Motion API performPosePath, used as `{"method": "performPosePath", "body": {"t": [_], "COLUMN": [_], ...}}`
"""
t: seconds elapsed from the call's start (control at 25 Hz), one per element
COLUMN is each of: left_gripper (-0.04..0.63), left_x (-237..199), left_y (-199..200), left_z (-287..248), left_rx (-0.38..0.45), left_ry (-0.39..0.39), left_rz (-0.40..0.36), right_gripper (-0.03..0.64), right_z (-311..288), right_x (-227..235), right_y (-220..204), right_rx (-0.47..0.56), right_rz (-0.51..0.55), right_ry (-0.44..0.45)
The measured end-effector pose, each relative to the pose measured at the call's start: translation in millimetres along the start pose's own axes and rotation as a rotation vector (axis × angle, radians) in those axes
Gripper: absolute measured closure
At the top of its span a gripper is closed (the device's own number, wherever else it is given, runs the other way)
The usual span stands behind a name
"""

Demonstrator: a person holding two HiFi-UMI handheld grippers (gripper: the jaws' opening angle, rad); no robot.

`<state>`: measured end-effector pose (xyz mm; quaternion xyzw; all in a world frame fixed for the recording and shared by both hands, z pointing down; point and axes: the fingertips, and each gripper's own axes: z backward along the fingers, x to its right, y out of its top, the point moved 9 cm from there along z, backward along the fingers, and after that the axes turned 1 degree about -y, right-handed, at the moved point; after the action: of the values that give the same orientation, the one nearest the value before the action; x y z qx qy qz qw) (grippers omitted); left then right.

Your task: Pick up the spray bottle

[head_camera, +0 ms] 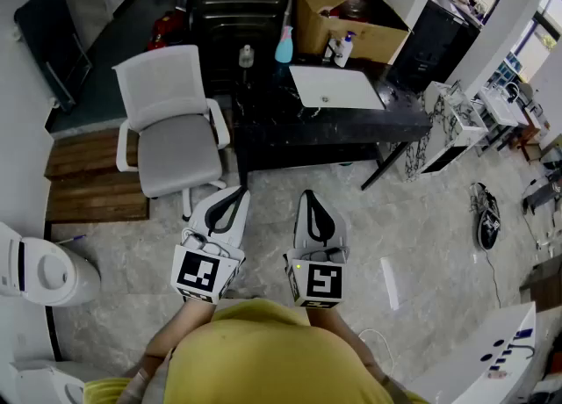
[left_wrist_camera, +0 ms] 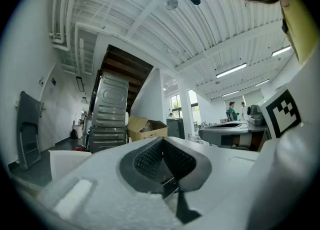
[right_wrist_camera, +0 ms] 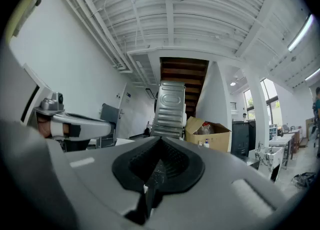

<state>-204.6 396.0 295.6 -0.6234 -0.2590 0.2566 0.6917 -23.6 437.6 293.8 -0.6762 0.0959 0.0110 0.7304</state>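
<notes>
A light blue spray bottle (head_camera: 284, 44) stands upright at the back of the dark table (head_camera: 351, 126), far ahead of both grippers. Low in the head view, close to the person's body, my left gripper (head_camera: 237, 191) and right gripper (head_camera: 308, 194) sit side by side over the floor and point toward the table. In the left gripper view the left gripper (left_wrist_camera: 161, 140) has its jaws pressed together with nothing between them. The right gripper (right_wrist_camera: 161, 138) looks the same in its own view: tips meeting, nothing held. Neither gripper view shows the spray bottle.
On the table lie a white tray (head_camera: 338, 88), a small clear bottle (head_camera: 247, 56) and a white bottle with a blue cap (head_camera: 344, 48). A cardboard box (head_camera: 338, 7) stands behind it. A grey office chair (head_camera: 171, 121) sits left of the table.
</notes>
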Motion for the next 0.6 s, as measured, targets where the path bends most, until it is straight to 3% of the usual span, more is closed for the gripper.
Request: {"method": "performPosePath", "body": {"t": [0.24,0.48,0.6], "left_gripper": [0.592,0.591,0.492], "left_x": [17.9,6.2,-8.0], "left_y": [-5.0,-11.8,-22.3], "left_z": [-19.4,-44.0,-65.0], "left_rx": [-0.013,-0.022,-0.022], "left_ry": [0.001,0.012,0.0], "left_rz": [0.001,0.015,0.019], "right_gripper": [0.617,0.617,0.617], "right_z": [-2.0,-19.8,-37.2], "right_x": [23.6,32.4,38.1], "right_y": [-6.2,-15.8,-24.9], "right_rx": [0.039,0.033,0.018], "right_rz": [-0.033,-0.017,-0.017], "right_ry": [0.017,0.028,0.018]}}
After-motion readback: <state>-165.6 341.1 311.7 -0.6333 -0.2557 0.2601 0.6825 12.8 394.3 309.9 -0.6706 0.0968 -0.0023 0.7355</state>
